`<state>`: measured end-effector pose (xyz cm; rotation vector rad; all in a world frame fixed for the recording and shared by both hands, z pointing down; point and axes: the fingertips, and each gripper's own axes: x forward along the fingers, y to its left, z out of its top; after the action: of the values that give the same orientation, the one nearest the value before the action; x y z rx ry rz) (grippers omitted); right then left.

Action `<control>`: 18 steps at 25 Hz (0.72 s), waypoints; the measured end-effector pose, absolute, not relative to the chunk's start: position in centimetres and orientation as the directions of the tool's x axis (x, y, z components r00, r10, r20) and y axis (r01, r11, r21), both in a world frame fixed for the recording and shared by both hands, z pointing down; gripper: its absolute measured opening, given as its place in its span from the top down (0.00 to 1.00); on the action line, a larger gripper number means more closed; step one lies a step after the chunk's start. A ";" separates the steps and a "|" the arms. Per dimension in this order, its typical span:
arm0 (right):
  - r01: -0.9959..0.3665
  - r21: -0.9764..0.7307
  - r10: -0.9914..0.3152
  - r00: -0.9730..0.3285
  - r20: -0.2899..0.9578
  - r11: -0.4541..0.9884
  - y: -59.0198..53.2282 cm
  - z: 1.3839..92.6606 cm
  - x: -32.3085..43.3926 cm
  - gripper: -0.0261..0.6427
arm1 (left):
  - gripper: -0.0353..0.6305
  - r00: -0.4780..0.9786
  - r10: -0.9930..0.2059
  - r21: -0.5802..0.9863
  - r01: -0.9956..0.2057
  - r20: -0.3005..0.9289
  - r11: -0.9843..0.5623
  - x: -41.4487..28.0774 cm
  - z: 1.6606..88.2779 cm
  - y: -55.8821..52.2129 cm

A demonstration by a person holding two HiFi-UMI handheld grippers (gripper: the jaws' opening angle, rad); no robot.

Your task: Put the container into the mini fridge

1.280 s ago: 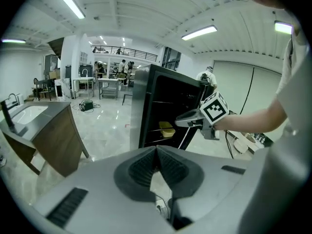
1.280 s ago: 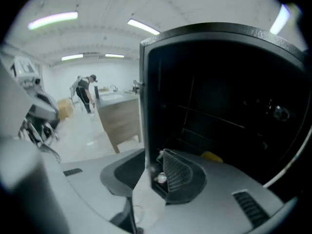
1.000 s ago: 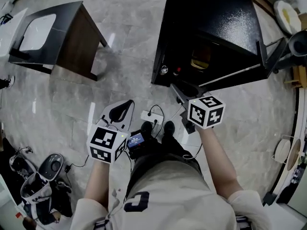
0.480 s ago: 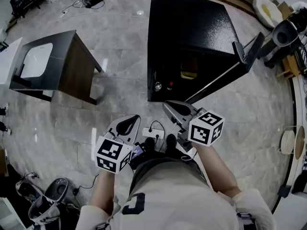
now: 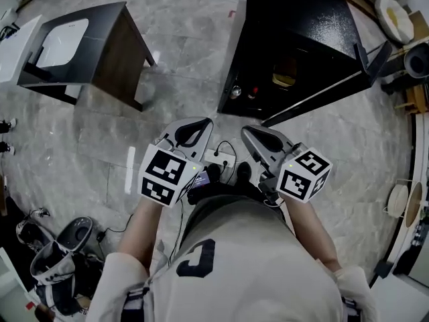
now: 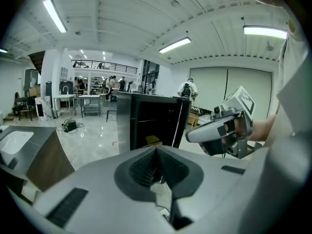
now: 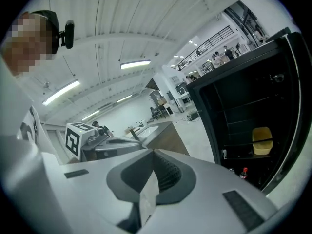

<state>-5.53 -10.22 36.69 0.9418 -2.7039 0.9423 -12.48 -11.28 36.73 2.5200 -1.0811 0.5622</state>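
Observation:
The black mini fridge [image 5: 295, 32] stands open on the floor, its door [image 5: 322, 94] swung out to the right. A yellow container [image 5: 284, 79] sits on a shelf inside; it also shows in the left gripper view [image 6: 153, 140] and the right gripper view [image 7: 262, 140]. My left gripper [image 5: 191, 131] and right gripper [image 5: 258, 138] are held side by side in front of my body, short of the fridge. Both are shut with nothing between the jaws [image 6: 157, 150] [image 7: 153, 155]. Neither touches the container.
A dark side table with a white top [image 5: 80, 45] stands to the left. A power strip with cables [image 5: 218, 158] lies on the floor by my feet. Small bottles [image 5: 253, 94] sit at the fridge's bottom. Equipment [image 5: 67, 240] lies at bottom left, stands at right.
The right gripper has drawn back from the fridge front toward my body. Both grippers now sit level and close together. The container has stayed inside the fridge.

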 end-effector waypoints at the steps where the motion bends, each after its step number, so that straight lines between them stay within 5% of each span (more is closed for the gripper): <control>1: -0.611 -0.516 -0.526 -0.788 0.321 0.601 -10.0 36.9 -5.4 0.92 | 0.86 0.634 -0.606 0.159 -0.742 0.480 -0.651 -12.5 36.9 -11.2; 18: -0.561 -0.543 -0.511 -0.820 0.259 0.625 -7.3 36.0 -4.4 0.92 | 0.86 0.621 -0.623 0.122 -0.748 0.475 -0.652 -9.6 35.2 -7.4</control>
<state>-4.36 -7.28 35.96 0.9117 -2.7599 0.9642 -9.57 -7.36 35.15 2.5387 -1.1073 0.5716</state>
